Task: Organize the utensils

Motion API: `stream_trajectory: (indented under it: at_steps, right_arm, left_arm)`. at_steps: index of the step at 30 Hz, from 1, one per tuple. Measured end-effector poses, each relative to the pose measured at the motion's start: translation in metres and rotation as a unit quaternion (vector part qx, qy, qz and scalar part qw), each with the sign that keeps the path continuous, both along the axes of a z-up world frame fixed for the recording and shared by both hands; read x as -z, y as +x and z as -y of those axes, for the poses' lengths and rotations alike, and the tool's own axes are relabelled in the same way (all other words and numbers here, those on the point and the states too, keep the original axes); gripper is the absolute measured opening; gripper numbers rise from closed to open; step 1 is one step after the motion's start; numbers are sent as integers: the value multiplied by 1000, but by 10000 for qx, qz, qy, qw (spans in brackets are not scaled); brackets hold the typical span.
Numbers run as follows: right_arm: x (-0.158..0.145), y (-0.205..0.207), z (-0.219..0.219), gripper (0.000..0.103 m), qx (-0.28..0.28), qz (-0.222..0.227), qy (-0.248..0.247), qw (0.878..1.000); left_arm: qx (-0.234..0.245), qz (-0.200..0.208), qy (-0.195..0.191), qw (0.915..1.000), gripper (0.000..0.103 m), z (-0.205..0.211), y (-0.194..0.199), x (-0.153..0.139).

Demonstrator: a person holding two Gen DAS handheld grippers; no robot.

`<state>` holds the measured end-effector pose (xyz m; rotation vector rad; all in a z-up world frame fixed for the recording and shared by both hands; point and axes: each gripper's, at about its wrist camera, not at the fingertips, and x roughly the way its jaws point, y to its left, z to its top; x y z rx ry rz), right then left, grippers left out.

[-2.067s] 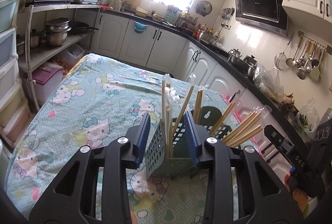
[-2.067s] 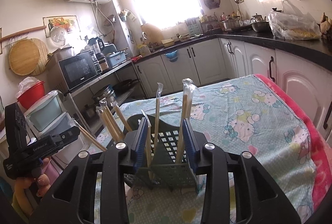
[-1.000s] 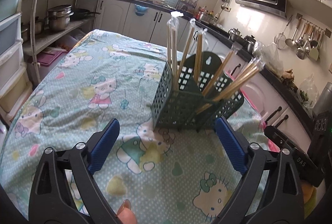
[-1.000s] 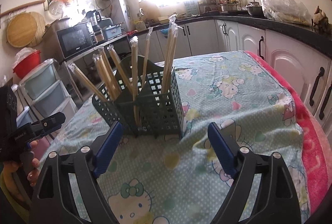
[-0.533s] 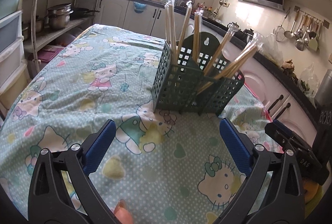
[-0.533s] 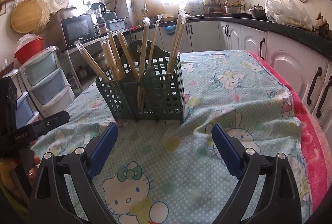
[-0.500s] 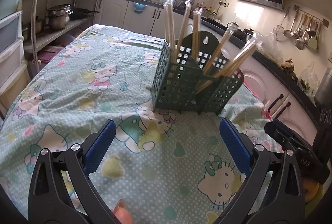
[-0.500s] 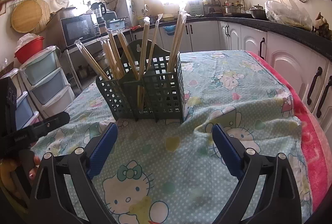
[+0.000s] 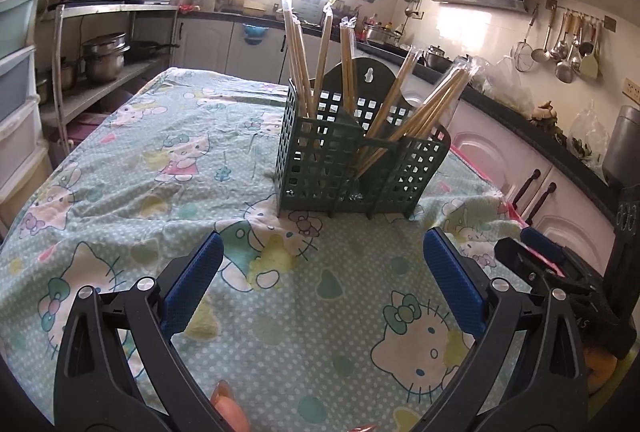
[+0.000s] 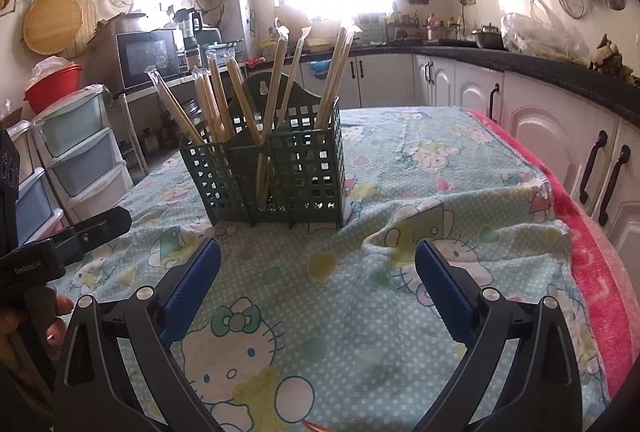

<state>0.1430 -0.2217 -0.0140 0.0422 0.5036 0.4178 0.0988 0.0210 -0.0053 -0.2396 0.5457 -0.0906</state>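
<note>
A dark green lattice utensil holder (image 9: 352, 167) stands upright on the Hello Kitty tablecloth (image 9: 160, 167). It holds several wrapped pairs of wooden chopsticks (image 9: 308, 71), some upright, some leaning. My left gripper (image 9: 322, 280) is open and empty, a short way in front of the holder. In the right wrist view the holder (image 10: 272, 171) with the chopsticks (image 10: 280, 71) stands ahead of my right gripper (image 10: 318, 278), which is open and empty. The right gripper also shows in the left wrist view (image 9: 560, 276), and the left gripper in the right wrist view (image 10: 68, 244).
The tablecloth is rumpled near the right side (image 10: 420, 228), with a pink blanket (image 10: 592, 252) along that table edge. White cabinets (image 10: 560, 135) stand to the right. A metal shelf with pots (image 9: 104, 55) and plastic drawers (image 10: 76, 151) stand to the left.
Both grippers opened from around the holder and drew back from it. The holder stays standing on the cloth with the chopsticks in it.
</note>
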Motion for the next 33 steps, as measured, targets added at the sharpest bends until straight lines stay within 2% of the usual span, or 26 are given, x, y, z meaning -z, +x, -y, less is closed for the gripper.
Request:
stream_trajectory:
  at_steps: [9,19,33]
  right_arm:
    - [-1,-18,7,95,76,402,59,9991]
    - [-3,-37,12,96,220,858,136,9960]
    - [1,-41,7,96,204,768,72,9968]
  left_arm:
    - [-33,240,229,9994,92,8,-10,7]
    - [-119,587,275,9978,92,9,-19,9]
    - [-91,749,289,9967,92,9,-26,8]
